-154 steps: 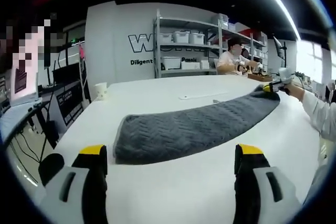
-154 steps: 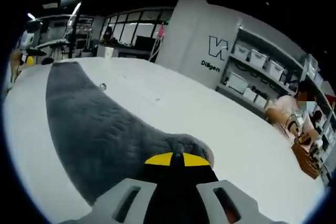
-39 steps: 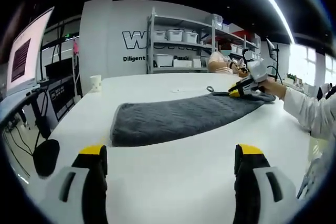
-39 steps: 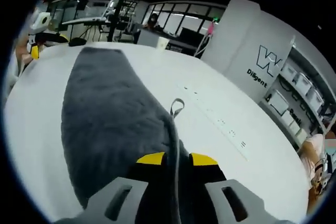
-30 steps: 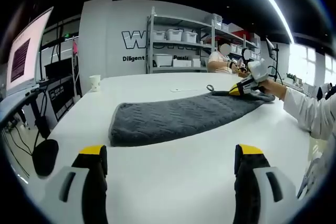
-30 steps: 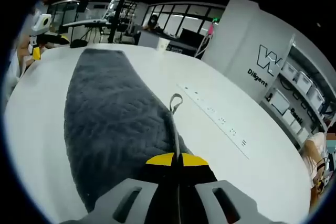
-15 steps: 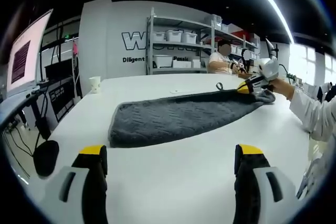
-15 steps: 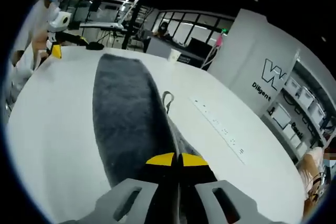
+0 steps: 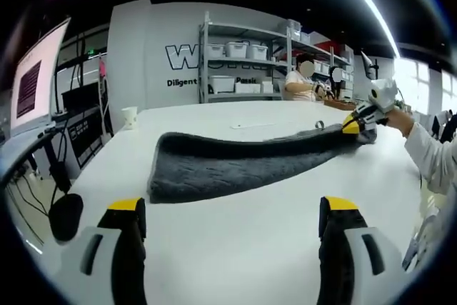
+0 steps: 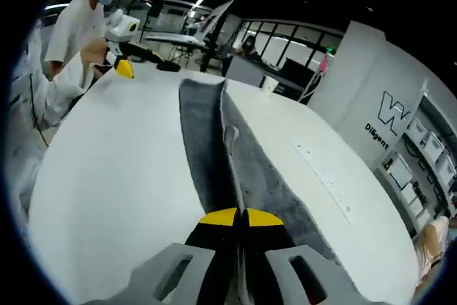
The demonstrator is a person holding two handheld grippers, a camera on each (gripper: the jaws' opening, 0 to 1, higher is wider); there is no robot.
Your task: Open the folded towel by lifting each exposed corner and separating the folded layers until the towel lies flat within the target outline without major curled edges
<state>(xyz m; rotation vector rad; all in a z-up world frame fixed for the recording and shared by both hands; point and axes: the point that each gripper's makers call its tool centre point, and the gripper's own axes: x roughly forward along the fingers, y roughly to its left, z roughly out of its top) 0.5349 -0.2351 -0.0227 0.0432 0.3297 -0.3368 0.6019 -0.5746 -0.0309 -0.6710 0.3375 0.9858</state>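
Towel [image 9: 235,162] layer now rises off the table [image 9: 235,248], clamped by the right gripper [image 10: 239,213], unfolding begun; left gripper [image 9: 232,208] waits near, jaws apart.

Towel [image 9: 243,158] lies lengthwise on the table [image 9: 235,248], ahead of the left gripper [image 9: 232,212]; the right gripper [image 10: 238,217] pinches its far end, upper layer raised.

views face each other from opposite ends of towel [image 9: 243,158].
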